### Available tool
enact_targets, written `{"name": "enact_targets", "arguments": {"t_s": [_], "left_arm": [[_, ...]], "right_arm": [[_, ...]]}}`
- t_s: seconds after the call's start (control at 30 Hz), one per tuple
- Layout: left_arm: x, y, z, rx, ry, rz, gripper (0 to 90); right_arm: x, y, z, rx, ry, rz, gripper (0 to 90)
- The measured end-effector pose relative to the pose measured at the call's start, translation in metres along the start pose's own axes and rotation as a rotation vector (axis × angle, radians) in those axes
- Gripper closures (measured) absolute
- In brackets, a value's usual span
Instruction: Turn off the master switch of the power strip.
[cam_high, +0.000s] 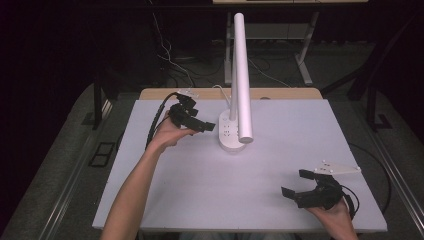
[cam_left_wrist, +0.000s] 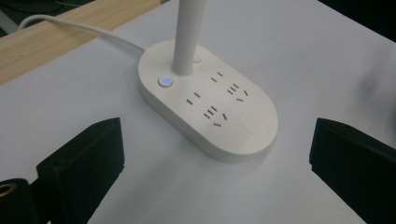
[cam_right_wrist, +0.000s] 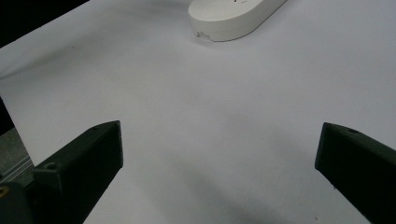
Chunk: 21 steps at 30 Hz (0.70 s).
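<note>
The left tongs (cam_high: 202, 125) are hovering wide open just beside the lamp base (cam_left_wrist: 210, 100) – holding nothing – while the right tongs (cam_high: 296, 184) are gaping empty over the surface (cam_high: 200, 180).

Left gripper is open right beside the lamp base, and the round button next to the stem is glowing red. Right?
Not quite: the round button beside the stem glows blue, not red, as the left gripper view shows. The rest holds: the left gripper is open, close beside the white lamp base, jaws apart and not touching it.
</note>
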<state>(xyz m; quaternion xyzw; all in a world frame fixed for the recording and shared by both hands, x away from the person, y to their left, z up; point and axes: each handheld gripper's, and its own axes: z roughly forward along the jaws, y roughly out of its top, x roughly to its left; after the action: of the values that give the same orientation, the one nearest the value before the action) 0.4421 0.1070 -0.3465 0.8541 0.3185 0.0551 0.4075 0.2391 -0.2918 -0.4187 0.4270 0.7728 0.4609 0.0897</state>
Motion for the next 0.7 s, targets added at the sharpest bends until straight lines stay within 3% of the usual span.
{"name": "enact_targets", "arguments": {"t_s": [0.13,0.3,0.4,0.63,0.7], "left_arm": [[0.003,0.006,0.005,-0.023,-0.011,-0.013,2.5],[0.007,0.014,0.01,-0.026,0.012,-0.022,3.0],[0.008,0.017,0.012,-0.016,0.019,-0.005,4.6],[0.012,0.02,0.022,-0.013,0.016,-0.042,5.1],[0.014,0.021,0.025,-0.004,0.02,-0.034,5.7]], "right_arm": [[0.0,0.0,0.0,0.004,0.001,0.004,0.3],[0.001,0.0,0.0,0.003,0.003,-0.003,0.3],[0.001,-0.001,-0.001,0.002,0.002,-0.004,0.3],[0.001,-0.001,-0.002,-0.001,0.005,-0.002,0.2],[0.001,-0.001,-0.002,-0.002,0.006,-0.001,0.2]]}}
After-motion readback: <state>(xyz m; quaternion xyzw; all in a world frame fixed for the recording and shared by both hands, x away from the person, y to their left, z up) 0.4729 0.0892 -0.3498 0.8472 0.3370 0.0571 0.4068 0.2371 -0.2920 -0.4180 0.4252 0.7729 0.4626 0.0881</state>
